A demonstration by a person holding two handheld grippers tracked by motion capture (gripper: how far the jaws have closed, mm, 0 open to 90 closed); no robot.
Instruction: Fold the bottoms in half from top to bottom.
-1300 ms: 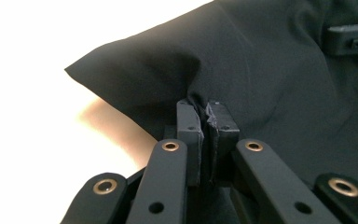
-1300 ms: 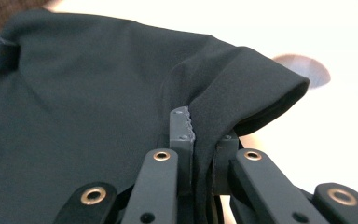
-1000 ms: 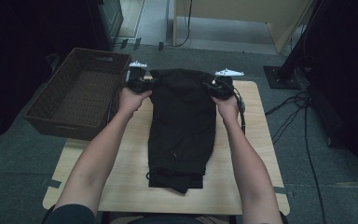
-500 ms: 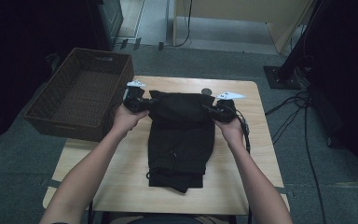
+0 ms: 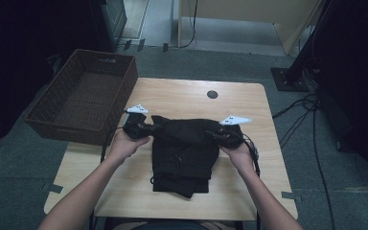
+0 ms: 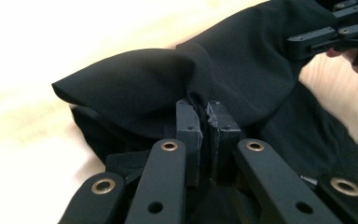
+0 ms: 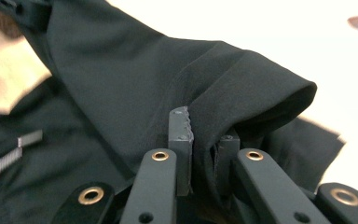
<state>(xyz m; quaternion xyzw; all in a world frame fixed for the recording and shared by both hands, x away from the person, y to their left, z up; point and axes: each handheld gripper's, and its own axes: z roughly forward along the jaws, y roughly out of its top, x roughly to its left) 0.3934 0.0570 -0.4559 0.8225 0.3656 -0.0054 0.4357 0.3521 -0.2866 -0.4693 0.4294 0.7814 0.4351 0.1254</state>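
One wooden bench (image 5: 182,98) carries everything here, with a brown wicker basket (image 5: 84,96) at its left edge. A black garment (image 5: 184,153) lies folded at the bench's middle, its far edge lifted off the wood. The left hand-held gripper (image 5: 146,128) is clamped on the fabric's left corner, and the right hand-held gripper (image 5: 215,134) is clamped on the right corner.
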